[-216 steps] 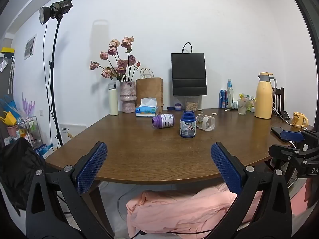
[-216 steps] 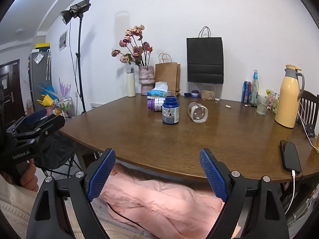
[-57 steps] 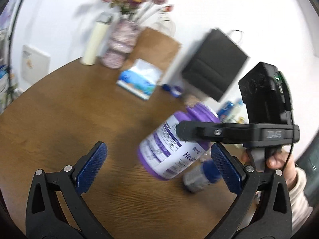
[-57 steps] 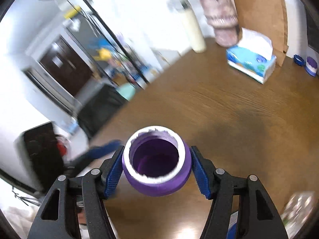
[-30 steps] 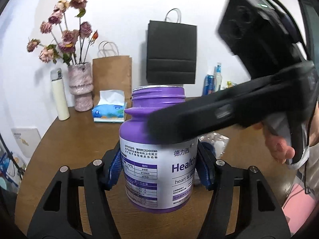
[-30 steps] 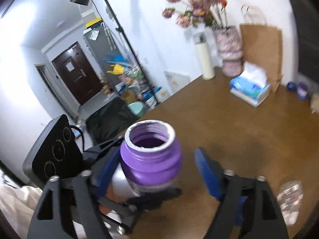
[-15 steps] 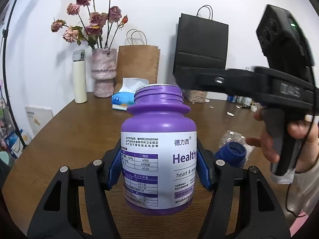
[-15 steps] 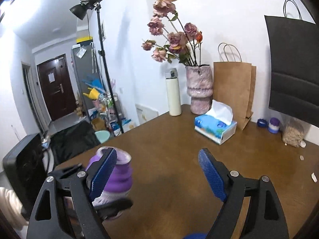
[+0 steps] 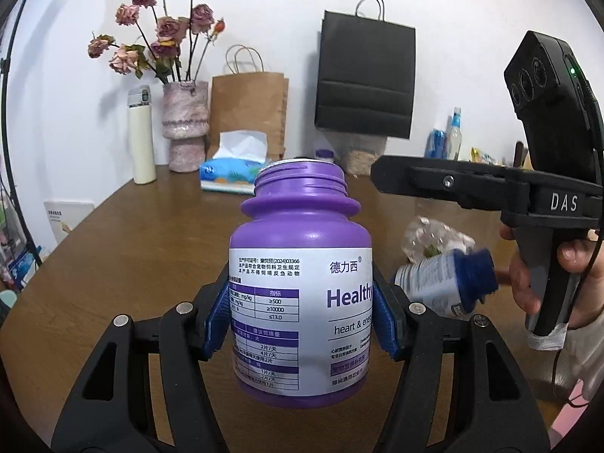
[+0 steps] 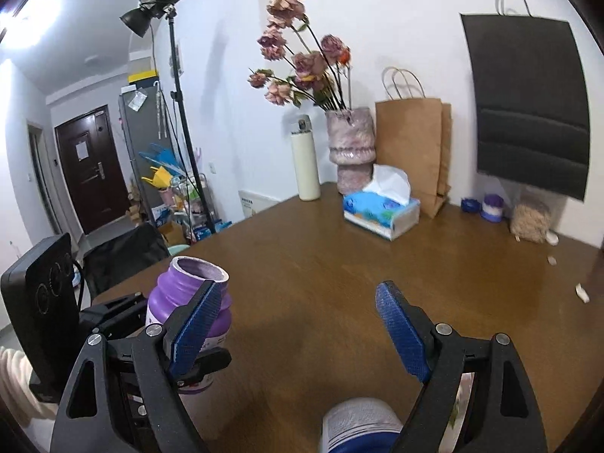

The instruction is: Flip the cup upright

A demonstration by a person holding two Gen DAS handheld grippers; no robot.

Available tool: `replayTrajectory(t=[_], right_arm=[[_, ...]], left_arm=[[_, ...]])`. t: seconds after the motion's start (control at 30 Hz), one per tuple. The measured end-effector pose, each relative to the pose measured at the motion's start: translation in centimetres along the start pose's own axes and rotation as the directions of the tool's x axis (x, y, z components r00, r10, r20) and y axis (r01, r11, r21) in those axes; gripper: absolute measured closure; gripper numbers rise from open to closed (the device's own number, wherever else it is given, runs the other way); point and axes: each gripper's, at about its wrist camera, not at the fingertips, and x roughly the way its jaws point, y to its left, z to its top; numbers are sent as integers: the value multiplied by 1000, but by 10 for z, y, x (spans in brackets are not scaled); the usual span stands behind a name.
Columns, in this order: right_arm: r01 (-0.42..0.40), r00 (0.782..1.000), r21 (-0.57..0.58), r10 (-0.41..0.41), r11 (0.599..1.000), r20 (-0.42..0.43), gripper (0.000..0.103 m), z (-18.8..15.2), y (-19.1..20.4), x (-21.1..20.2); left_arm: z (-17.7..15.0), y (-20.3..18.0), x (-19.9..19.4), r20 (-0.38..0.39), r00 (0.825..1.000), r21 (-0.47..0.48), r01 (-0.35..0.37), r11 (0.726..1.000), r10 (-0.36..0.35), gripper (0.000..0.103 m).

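A purple supplement bottle (image 9: 302,264) with a white label stands upright, its mouth open at the top, and my left gripper (image 9: 302,317) is shut on its body. Whether its base touches the brown table (image 9: 151,226) I cannot tell. In the right wrist view the same purple bottle (image 10: 188,290) sits at the lower left. My right gripper (image 10: 298,330) is open with nothing between its fingers, to the right of the purple bottle. A blue-capped bottle (image 9: 445,287) is tilted and blurred beneath it. A clear cup (image 9: 434,238) lies on its side behind.
A tissue box (image 10: 381,211), a pink vase of dried flowers (image 10: 351,151), a white flask (image 10: 305,158), a brown paper bag (image 10: 411,147) and a black bag (image 10: 528,109) stand along the back. A hand (image 9: 528,287) holds the right gripper's handle. A light stand (image 10: 181,113) is at the left.
The right gripper has let go of the purple bottle and moved right, over the blue-capped bottle. The left gripper took hold of the purple bottle and keeps it upright. The blue-capped bottle now looks tilted.
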Motion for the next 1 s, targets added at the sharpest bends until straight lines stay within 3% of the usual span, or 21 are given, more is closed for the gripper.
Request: replayTrajectory(t=[0.13, 0.43, 0.6, 0.73, 0.8, 1.0], right_arm=[[-6, 1000, 77, 7, 997, -12, 14, -19, -10, -8], [23, 999, 110, -18, 994, -48, 14, -38, -10, -22], [-4, 998, 153, 14, 988, -62, 14, -50, -10, -33], [-116, 993, 177, 118, 977, -1, 14, -49, -3, -56], [-213, 977, 200, 213, 956, 24, 14, -47, 0, -64], [-329, 938, 291, 346, 899, -9, 15, -48, 9, -58]], left_arm=[[-6, -9, -5, -5, 1000, -3, 25, 1000, -25, 44], [-12, -31, -9, -16, 999, 16, 44, 999, -43, 44], [-15, -41, -16, 4, 999, 43, 44, 998, -44, 44], [-17, -48, -22, 8, 998, 50, 59, 997, -60, 44], [-18, -52, -25, 22, 997, 59, 75, 995, -77, 44], [-25, -75, -41, 62, 987, 136, 138, 981, -147, 44]])
